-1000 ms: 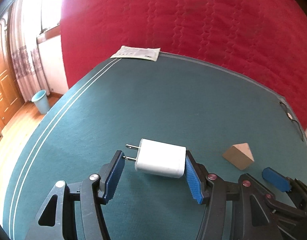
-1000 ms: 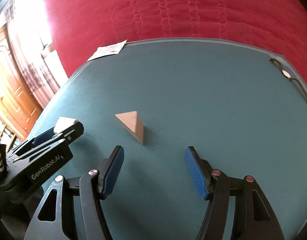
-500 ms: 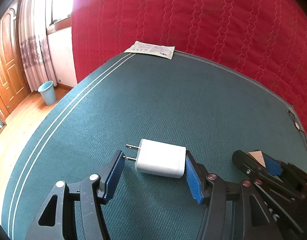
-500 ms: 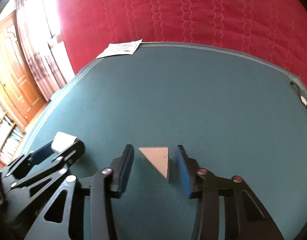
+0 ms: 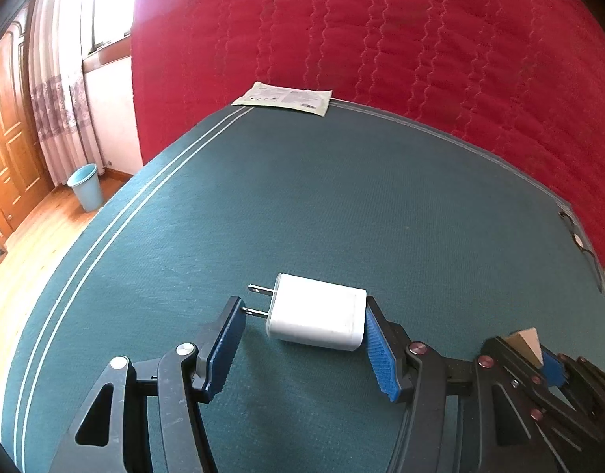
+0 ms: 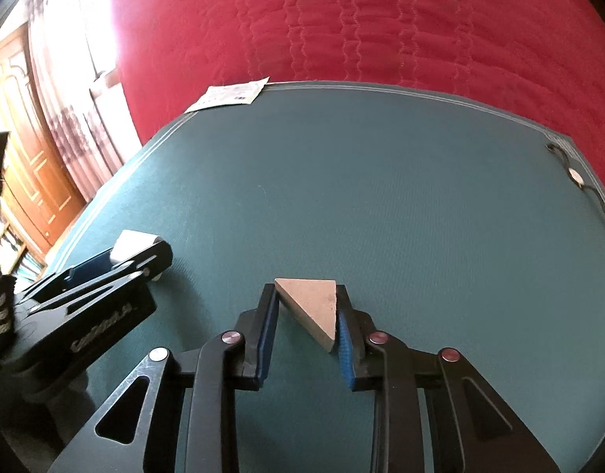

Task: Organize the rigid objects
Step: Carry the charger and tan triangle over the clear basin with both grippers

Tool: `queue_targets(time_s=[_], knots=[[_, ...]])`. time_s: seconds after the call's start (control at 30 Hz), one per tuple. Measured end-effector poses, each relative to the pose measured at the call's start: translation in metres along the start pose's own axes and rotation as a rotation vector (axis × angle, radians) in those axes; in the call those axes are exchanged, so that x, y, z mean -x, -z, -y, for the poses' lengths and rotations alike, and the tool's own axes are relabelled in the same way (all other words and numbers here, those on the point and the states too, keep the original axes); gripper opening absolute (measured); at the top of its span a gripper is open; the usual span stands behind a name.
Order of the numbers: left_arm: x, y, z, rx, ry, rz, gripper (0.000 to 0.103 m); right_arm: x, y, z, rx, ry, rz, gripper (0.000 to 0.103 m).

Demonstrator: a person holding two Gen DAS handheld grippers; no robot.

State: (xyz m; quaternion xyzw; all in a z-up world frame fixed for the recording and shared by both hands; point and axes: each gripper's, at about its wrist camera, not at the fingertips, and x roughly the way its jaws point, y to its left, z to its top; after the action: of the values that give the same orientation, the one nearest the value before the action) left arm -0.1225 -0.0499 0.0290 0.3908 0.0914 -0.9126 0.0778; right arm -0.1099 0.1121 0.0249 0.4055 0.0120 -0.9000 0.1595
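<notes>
1. the right gripper (image 6: 307, 329) has its jaws clamped on the wedge (image 6: 312, 309), a small wooden triangular block. one pad meets only a sharp corner, the other a flat side. that lopsided hold could let the wedge pivot or squirt out when it is moved.
2. the left gripper (image 5: 302, 339) has its jaws clamped end to end on the charger (image 5: 318, 311): one pad on the white body's end, the other on a prong tip. a prong is a thin, hard contact, so the charger could twist about it and drop.
3. both things sit low over the green mat (image 5: 341, 197); whether they rest on it or hang just clear, i cannot tell. dragging either one could snag the cloth.
4. the two grippers sit just beside each other, so a careless swing could knock one load loose.
5. a paper packet (image 5: 286, 96) lies at the far edge, and a dark cord (image 6: 582, 181) at the far right corner; placing things there risks clutter or a fall to the floor.
</notes>
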Motion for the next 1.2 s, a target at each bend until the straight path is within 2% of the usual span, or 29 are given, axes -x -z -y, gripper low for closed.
queue_targets(time_s=[0.43, 0.67, 0.97, 1.2], knots=[[0.019, 0.005, 0.025, -0.068, 0.079, 0.043, 0.062, 0.05, 0.027, 0.017, -0.093, 0.003, 0.044, 0.028], [0.029, 0.007, 0.036, -0.103, 0.125, 0.057, 0.062, 0.083, 0.034, 0.031, -0.174, 0.027, 0.097, 0.028], [0.04, 0.013, 0.051, -0.151, 0.176, 0.073, 0.062, 0.132, 0.048, 0.058, -0.251, 0.1, 0.172, 0.028], [0.049, 0.017, 0.061, -0.183, 0.211, 0.083, 0.062, 0.175, 0.066, 0.093, -0.325, 0.191, 0.231, 0.028]])
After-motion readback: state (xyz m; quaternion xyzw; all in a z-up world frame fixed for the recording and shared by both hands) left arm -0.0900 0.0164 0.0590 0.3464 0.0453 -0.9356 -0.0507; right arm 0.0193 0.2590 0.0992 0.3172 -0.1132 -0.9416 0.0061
